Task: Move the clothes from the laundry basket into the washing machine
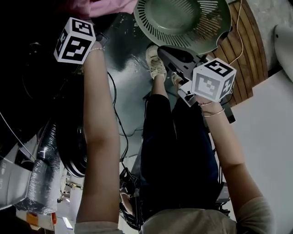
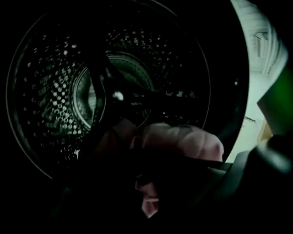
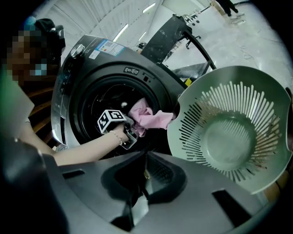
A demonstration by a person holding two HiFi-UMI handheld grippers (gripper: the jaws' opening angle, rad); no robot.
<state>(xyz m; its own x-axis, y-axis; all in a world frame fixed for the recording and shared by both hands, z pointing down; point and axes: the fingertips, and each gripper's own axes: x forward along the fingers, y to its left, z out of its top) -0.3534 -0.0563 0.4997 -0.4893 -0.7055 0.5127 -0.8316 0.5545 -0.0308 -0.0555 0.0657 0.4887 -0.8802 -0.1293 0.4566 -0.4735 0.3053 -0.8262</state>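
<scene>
head view: it looks down past both forearms. the left gripper [image 1: 84,27] reaches up into the dark top-left corner, where only its marker cube shows clearly. its jaws are lost in shadow next to a scrap of the pink garment [image 1: 98,7], which the frame edge cuts off. the right gripper [image 1: 171,57] sits by the person's shoe [image 1: 155,61], just under the rim of the green laundry basket [image 1: 151,34]. the top of the basket is also cropped. the washing machine is only blackness on the left here.

left gripper view: this one is very dim. the perforated drum [image 2: 55,91] fills the frame. the left gripper [image 2: 146,183] is little more than a black outline at the bottom. the pink garment [image 2: 183,139] bulges just above the jaws and a small tongue of it pokes out below, so the jaws seem to be pinched together on the cloth, though the pads themselves can't be picked out.

right gripper view: the right gripper [image 3: 139,194] has its jaws closed against each other with no cloth between them. beyond it the washing machine [image 3: 73,82] has its round opening in view. the left gripper [image 3: 130,130] is at the mouth of that opening, with a bare forearm [image 3: 78,148] behind it. it holds the pink garment [image 3: 149,118], which hangs across the opening, partly inside and partly out. to the right, the laundry basket [image 3: 197,123] is tipped so its slotted inside faces the camera. its near edge hides the right side of the opening.
</scene>
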